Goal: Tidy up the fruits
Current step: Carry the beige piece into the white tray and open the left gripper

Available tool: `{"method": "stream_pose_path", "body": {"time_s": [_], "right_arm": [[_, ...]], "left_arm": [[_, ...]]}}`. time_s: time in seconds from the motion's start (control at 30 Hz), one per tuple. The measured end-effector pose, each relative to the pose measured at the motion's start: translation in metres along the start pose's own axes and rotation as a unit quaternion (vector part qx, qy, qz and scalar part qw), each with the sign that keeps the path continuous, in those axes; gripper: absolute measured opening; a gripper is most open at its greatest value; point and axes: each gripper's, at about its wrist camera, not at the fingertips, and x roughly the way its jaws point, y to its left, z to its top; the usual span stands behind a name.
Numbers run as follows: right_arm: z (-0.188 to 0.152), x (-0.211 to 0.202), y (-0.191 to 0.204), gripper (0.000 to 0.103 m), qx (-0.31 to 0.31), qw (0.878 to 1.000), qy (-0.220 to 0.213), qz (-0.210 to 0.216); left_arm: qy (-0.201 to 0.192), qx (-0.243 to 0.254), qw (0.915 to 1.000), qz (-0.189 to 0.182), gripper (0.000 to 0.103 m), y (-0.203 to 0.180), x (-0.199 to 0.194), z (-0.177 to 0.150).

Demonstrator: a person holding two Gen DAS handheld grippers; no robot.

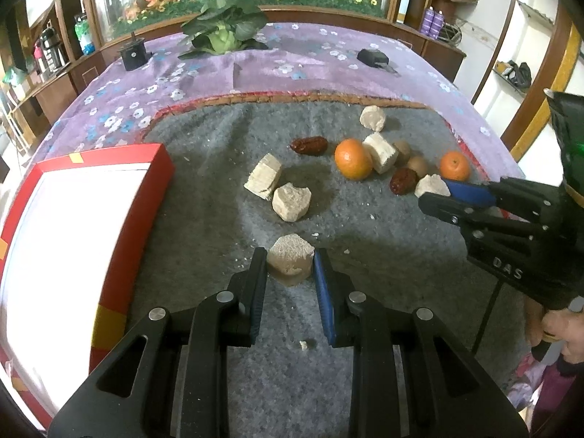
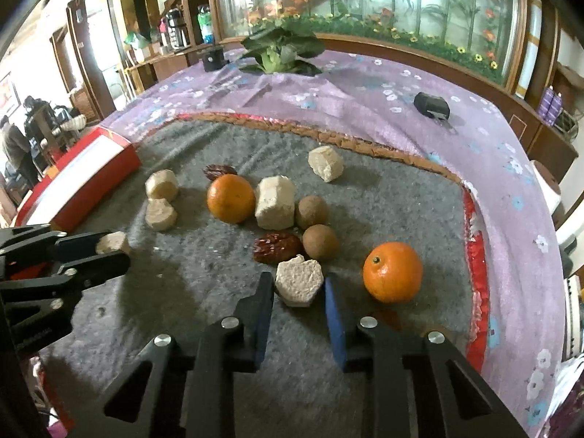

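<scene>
Grey felt mat over purple floral cloth. Left gripper clamped on pale chunk; right gripper straddles another chunk, contact unclear. Oranges, dates, longans crowd just behind. Red box left, interior washed out.

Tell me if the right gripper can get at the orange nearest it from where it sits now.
Probably yes. The orange sits in the open just right of the right gripper, nothing between them, but its fingers now bracket a pale chunk.
</scene>
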Motion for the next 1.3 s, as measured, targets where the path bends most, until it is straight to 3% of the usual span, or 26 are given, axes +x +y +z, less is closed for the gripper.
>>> {"method": "stream_pose_path", "body": {"time_s": [0.27,0.67,0.9,1.3], "right_arm": [[0.006,-0.017,0.028,0.027,-0.015,0.999,-0.013,0.048],[0.046,-0.005,0.126,0.027,-0.086,0.986,-0.020,0.140],[0.083,0.016,0.186,0.027,-0.131,0.975,-0.019,0.177],[0.092,0.076,0.231,0.027,-0.178,0.970,0.032,0.162]], "left_arm": [[-0.015,-0.023,0.9996,0.004,0.025,0.020,-0.021,0.002],[-0.019,-0.104,0.9924,0.063,0.025,0.103,-0.045,-0.012],[-0.016,-0.142,0.9874,0.068,0.025,0.140,-0.054,-0.017],[0.036,-0.191,0.9756,0.103,0.025,0.177,-0.038,-0.034]]}}
